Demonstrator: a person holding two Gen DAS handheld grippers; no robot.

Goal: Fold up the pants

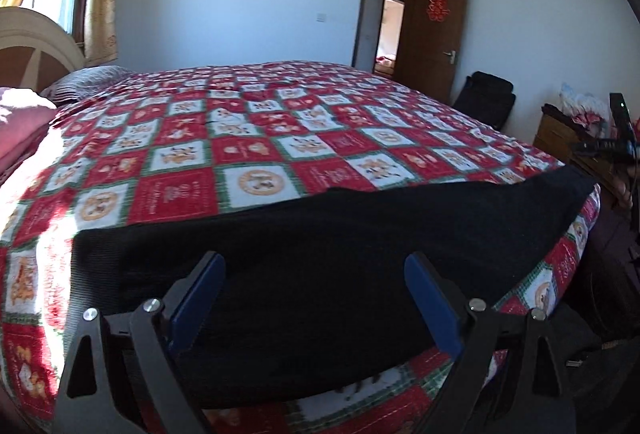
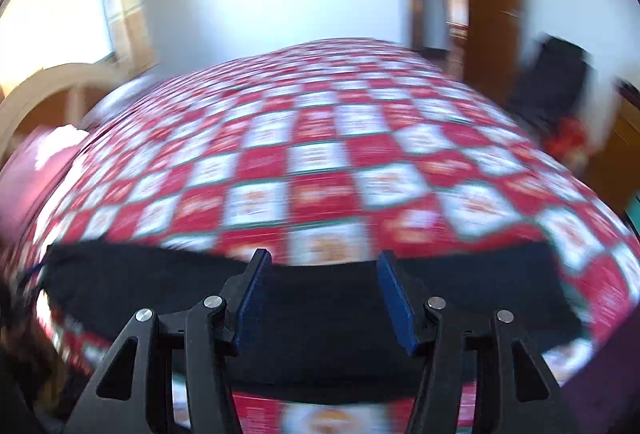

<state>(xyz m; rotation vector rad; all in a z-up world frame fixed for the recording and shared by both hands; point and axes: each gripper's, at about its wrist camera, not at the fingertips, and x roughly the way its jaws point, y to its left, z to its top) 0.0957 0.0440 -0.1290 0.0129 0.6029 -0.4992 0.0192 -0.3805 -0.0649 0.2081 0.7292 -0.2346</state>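
Checkered quilt (image 1: pixel 280 138), unreadable lettering, black pants (image 1: pixel 320 246)

The pants (image 1: pixel 320 266) were matt black ribbed cloth low in frame, lying on a soft quilted bedspread (image 1: pixel 256 138) of red and white printed fabric; upper right, the door (image 1: pixel 436 34) was smooth brown wood with a metal handle; the left gripper (image 1: pixel 314 288) had matt black arms and shiny metal bolts

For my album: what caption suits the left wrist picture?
Open left gripper poised above black pants lying along the edge of a red checked bedspread.
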